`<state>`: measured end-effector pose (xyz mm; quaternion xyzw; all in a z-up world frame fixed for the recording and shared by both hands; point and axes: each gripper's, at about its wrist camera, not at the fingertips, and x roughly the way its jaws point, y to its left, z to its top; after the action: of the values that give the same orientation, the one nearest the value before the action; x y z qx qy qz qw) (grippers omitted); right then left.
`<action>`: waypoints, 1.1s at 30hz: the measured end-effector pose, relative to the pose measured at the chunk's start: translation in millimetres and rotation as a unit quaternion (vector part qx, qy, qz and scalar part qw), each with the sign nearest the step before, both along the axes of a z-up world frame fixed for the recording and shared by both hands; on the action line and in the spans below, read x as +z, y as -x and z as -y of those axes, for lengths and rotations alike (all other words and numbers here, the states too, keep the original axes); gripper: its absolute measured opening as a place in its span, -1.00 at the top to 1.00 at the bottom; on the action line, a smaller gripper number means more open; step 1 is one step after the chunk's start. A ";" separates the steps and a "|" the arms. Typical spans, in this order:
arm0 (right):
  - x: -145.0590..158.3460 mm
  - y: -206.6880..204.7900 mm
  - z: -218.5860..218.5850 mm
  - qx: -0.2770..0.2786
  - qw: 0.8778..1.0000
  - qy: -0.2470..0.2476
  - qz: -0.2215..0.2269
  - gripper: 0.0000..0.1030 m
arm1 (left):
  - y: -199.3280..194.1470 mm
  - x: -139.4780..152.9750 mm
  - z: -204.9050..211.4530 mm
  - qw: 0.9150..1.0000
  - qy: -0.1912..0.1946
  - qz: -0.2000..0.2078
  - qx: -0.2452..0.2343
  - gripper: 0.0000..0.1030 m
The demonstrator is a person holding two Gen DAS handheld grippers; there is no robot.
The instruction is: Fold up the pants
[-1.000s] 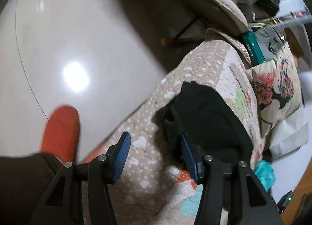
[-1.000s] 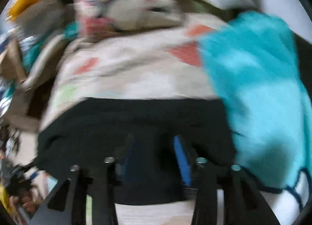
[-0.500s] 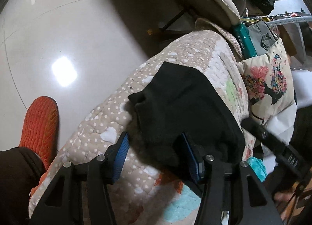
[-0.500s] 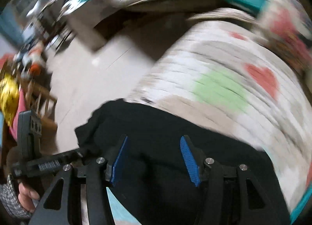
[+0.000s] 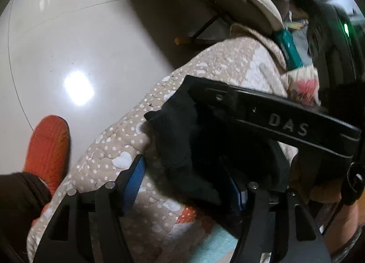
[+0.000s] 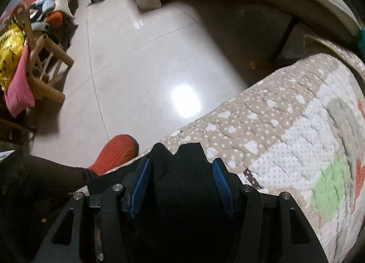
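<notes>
The right gripper (image 5: 269, 112) had come across the black pants (image 5: 182, 149) since half a second before. Both it and the left gripper (image 5: 189, 185) stood apart, fabric lying between the fingers; the next move seemingly called for closing on the pants' edge.

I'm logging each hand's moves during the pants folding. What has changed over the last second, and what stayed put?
The right gripper swung from facing the pillows and teal cloth round to the floor side, and now sits over the black pants at the quilt edge, crossing the left gripper view. Both are open with cloth between the fingers; neither has closed. The pants remain bunched on the quilt, and the orange slipper is unmoved.
</notes>
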<state>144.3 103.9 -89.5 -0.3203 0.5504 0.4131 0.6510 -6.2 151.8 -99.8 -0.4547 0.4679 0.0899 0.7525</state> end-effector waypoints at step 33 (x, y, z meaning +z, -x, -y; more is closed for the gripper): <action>94.3 9.8 237.0 -0.262 0.943 -0.197 0.057 0.50 | -31.7 56.7 135.5 0.948 0.012 0.158 -0.276 0.81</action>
<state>134.4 -133.2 4.8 -0.0529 0.4844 0.3094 0.8166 25.5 16.3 -43.1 -0.3255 0.4516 -0.1997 0.8064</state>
